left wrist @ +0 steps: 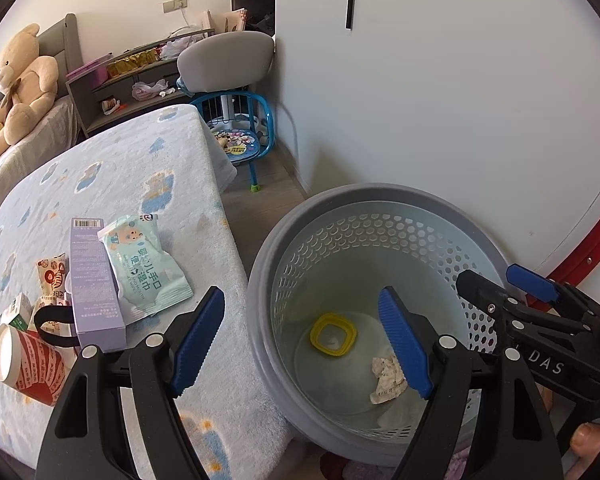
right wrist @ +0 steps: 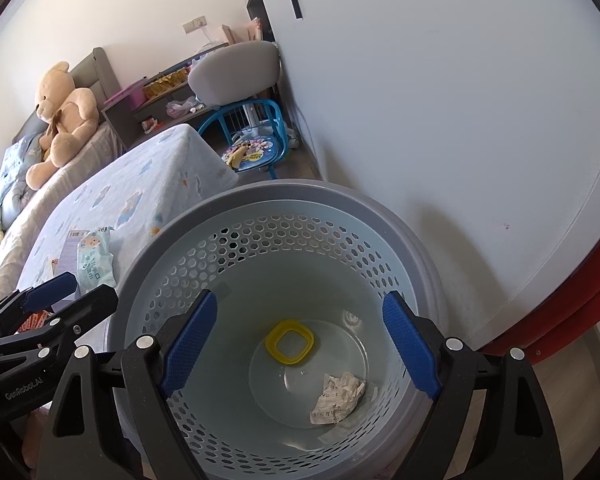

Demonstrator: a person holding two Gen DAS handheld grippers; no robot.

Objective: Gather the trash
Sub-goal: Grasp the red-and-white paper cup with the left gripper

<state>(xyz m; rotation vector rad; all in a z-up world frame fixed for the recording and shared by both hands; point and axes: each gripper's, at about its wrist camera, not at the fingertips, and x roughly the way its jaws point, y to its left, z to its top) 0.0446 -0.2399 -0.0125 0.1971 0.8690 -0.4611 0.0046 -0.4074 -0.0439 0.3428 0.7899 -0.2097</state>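
Grippers first: right gripper (right wrist: 296, 344) spread wide, empty, directly over grey bin (right wrist: 364, 204); left gripper (left wrist: 304, 340) likewise agape, straddling bin rim and bed. Inside bin: crumpled paper (right wrist: 338, 398), yellow ring (right wrist: 290, 342). Remaining trash leftward on bed (left wrist: 148, 184), nearer left gripper: wipes packet (left wrist: 144, 268), purple box (left wrist: 94, 284) lengthwise away, paper cup (left wrist: 26, 360).

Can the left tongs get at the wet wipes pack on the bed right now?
Probably yes: the left tongs are open and empty, and the wet wipes pack lies on top, uncovered, leaning on the purple box.
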